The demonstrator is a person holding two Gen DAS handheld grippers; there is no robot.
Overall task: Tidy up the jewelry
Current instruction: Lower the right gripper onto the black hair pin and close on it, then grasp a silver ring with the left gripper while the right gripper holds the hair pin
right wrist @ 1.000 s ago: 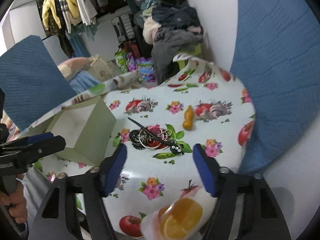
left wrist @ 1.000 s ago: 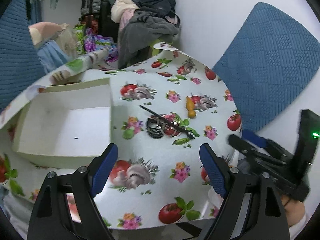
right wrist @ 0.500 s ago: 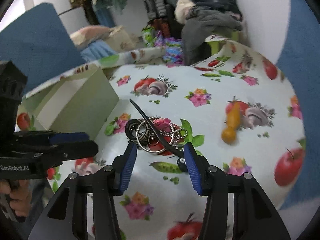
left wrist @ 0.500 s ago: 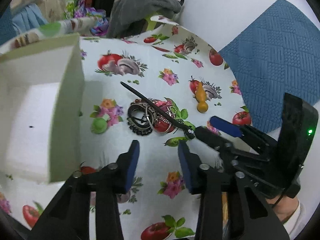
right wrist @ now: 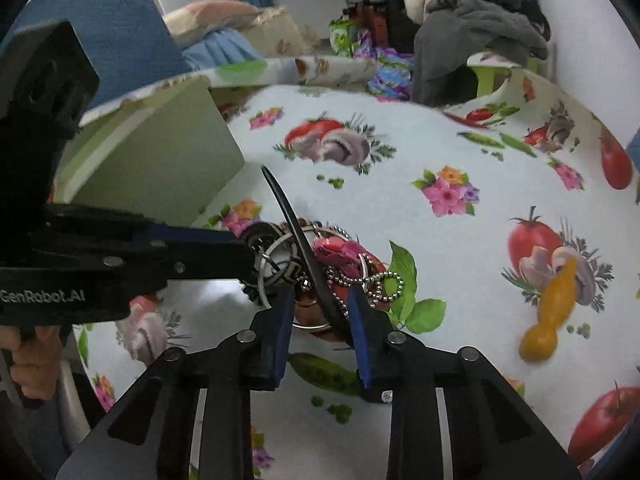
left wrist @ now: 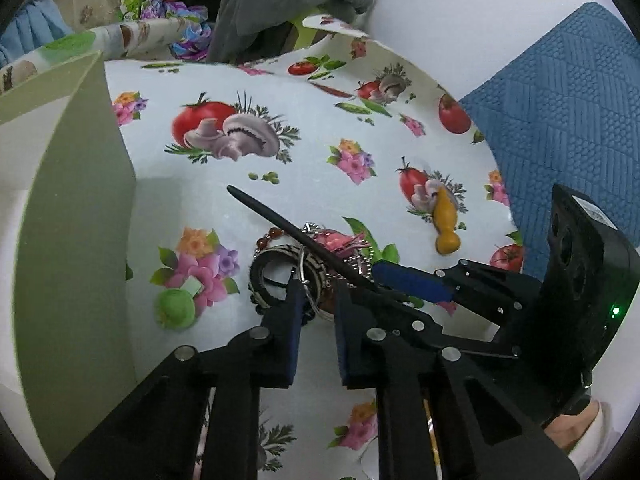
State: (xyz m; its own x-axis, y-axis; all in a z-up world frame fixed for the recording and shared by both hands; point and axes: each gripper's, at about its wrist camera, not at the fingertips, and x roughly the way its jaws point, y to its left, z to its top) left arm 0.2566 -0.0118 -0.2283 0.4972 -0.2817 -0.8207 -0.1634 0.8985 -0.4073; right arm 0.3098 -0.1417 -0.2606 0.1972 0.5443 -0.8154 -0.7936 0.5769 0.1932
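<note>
A pile of jewelry (left wrist: 308,256) lies on the patterned tablecloth: bangles (left wrist: 272,276), a bead chain (right wrist: 372,280), a pink piece (right wrist: 340,252) and a long black hair stick (left wrist: 288,232) across the top. My left gripper (left wrist: 316,300) is narrowly open at the pile's near edge, jaws astride the bangles. My right gripper (right wrist: 318,312) is narrowly open with the hair stick (right wrist: 304,248) and rings between its jaws. Each gripper shows in the other's view. An open white box (left wrist: 80,200) stands left of the pile.
A small yellow gourd-shaped object (left wrist: 446,224) lies right of the pile. A blue cushion (left wrist: 568,112) leans on the wall at the right. Clothes (left wrist: 288,4) are heaped behind the table. The box wall (right wrist: 160,160) stands close to the left gripper.
Both grippers have moved in and down onto the jewelry pile. Their jaws have narrowed from wide open to a small gap around the bangles and the stick.
</note>
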